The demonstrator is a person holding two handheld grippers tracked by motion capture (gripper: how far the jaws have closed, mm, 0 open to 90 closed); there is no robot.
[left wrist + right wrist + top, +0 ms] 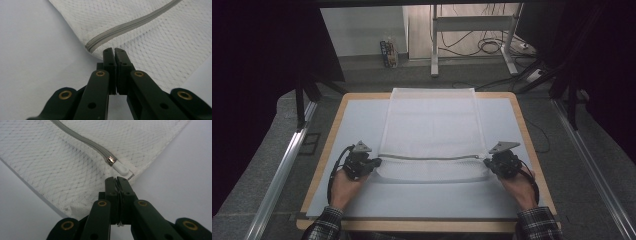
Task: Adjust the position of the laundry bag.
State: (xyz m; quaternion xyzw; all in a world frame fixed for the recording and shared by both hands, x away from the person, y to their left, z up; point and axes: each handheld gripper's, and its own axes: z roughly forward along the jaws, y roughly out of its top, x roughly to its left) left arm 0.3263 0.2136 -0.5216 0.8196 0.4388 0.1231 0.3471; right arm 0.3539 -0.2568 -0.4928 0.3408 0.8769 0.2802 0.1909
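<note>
Both tongs (378, 162) (486, 162) low, clamping mesh bag (432, 127)

White woven mesh cloth bag (432, 125) with grey zipper (130, 25), lying on a smooth matt table (362, 125) edged in wood.

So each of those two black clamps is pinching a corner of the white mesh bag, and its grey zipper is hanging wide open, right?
Not quite: the zipper is closed, with its white pull at the end of the track, as the right gripper view shows. The rest holds: the left gripper and the right gripper each pinch a corner of the mesh bag.
</note>
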